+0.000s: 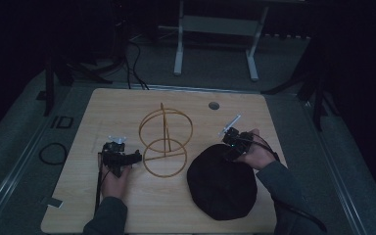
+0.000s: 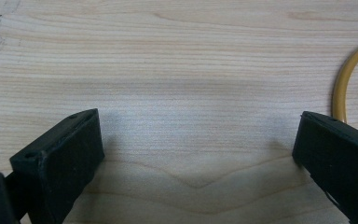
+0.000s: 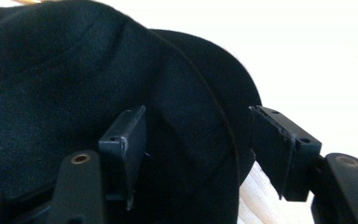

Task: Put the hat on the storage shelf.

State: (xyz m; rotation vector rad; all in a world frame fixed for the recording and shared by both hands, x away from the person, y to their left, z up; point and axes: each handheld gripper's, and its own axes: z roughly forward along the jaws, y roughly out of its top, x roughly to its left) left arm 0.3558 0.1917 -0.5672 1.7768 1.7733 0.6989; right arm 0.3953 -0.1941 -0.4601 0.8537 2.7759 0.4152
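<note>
**Two grippers at a wooden table, one at a black hat, one beside a wire stand**

A dim room surrounds a light wooden table point(image 1: 127, 205) with rounded corners; grey floor, dark cables and the white legs of another frame point(image 1: 178, 46) lie beyond its far edge. A small round hole point(image 1: 214, 105) sits in the tabletop near the far right.

A black hat point(image 1: 220, 183) of soft, felt-like cloth lies on the near right part of the table. The right gripper point(image 1: 231, 147) is at the hat's far edge, held by the person's right hand point(image 1: 257, 154). In the right gripper view its jaws stand apart, one over the hat's cloth and the other at the outer side of the brim edge point(image 3: 235, 154), so the brim passes between them; they are not closed on it, and whether either pad touches the cloth cannot be told.

Just left of the hat, at the table's middle, stands a thin golden wire stand point(image 1: 165, 142): one hoop lies flat on the wood, another rises upright behind it, with a straight rod through them.

Left of the stand, the left gripper point(image 1: 127, 157) rests low over the table in the person's left hand point(image 1: 115, 181). In the left gripper view its jaws are spread wide with bare wood between them, gripping nothing; a curve of the golden hoop point(image 2: 342, 88) shows just beyond the right jaw.
</note>
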